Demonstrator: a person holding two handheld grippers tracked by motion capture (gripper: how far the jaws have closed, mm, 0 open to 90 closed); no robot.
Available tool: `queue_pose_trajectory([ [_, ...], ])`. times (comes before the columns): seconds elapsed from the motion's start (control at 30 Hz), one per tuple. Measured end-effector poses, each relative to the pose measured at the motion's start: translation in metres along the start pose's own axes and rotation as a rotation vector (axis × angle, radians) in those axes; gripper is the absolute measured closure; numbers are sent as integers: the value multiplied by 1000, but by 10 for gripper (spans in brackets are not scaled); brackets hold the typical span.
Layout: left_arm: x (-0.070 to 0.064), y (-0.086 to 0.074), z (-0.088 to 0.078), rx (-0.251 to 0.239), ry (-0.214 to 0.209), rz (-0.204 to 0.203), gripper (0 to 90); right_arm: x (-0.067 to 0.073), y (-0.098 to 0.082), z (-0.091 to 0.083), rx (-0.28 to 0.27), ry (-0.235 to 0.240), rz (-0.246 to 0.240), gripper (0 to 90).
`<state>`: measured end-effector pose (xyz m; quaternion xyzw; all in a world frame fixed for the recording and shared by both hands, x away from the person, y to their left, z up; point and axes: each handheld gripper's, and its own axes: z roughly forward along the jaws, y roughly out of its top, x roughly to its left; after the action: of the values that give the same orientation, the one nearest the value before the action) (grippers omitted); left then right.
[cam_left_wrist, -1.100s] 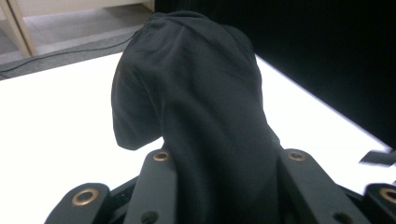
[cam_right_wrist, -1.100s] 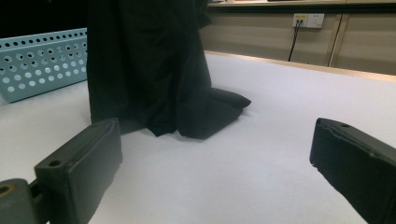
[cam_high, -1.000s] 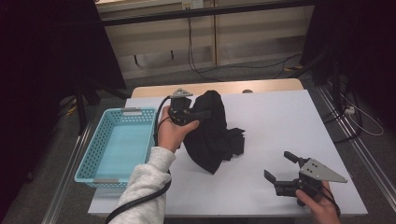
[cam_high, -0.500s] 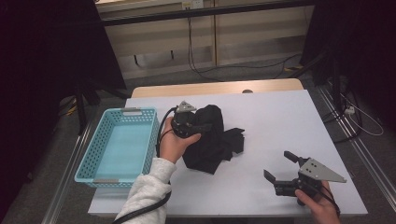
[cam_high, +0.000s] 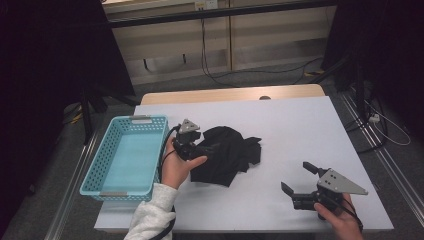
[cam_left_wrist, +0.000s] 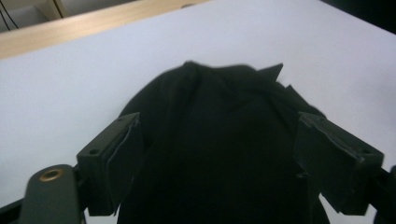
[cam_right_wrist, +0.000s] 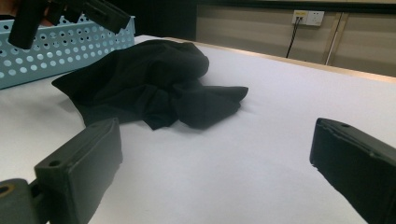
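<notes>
A: Where is the black garment (cam_high: 225, 155) lying?

B: In a crumpled heap on the white table (cam_high: 300, 130), a little left of the middle in the high view. The turquoise perforated basket (cam_high: 127, 155) sits at its nine o'clock, near but apart from it.

A: And the left gripper (cam_high: 202, 148)?

B: It is at the garment's nine o'clock edge, between basket and cloth, pointing toward three o'clock over the fabric. Its jaws have just been opening. In the left gripper view (cam_left_wrist: 219, 154) they stand wide, one on each side of the dark mound, and the pads do not press on it. The cloth lies between them, slack on the table. Nothing is gripped.

A: So the garment is free?

B: Yes, it rests on the table by its own weight, with a few pointed folds sticking out toward two o'clock.

A: The right gripper (cam_high: 297, 182)?

B: Down at five o'clock from the garment, well apart from it, near the table's front edge, held in the person's right hand (cam_high: 340, 220). In the right gripper view (cam_right_wrist: 215, 172) its jaws are spread wide with only bare table between them, and the garment (cam_right_wrist: 149, 88) lies ahead at about eleven o'clock, the basket (cam_right_wrist: 60, 46) behind it.

A: Anything in the basket?

B: I see nothing lying in it in the high view.
</notes>
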<state>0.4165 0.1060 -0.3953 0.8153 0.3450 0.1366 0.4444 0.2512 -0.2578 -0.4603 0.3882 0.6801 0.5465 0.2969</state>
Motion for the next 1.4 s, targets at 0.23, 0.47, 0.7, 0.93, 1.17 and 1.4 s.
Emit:
queue_pose_trajectory([
  [0.23,8,-14,-4,15,-4,-13,128,3,-1,5,37,-3,-15,17],
  [0.47,11,-19,-7,12,-3,-32,91,11,3,16,70,23,-43,17],
  [0.7,13,-22,-9,15,3,-41,84,18,6,25,102,30,-70,18],
  [0.93,14,-22,-11,17,10,-46,79,24,10,40,179,-11,-103,23],
  [1.17,16,-23,-13,17,17,-49,80,24,11,47,196,-17,-91,31],
  [1.4,11,-23,-11,18,12,-44,77,26,14,64,213,10,-104,113],
])
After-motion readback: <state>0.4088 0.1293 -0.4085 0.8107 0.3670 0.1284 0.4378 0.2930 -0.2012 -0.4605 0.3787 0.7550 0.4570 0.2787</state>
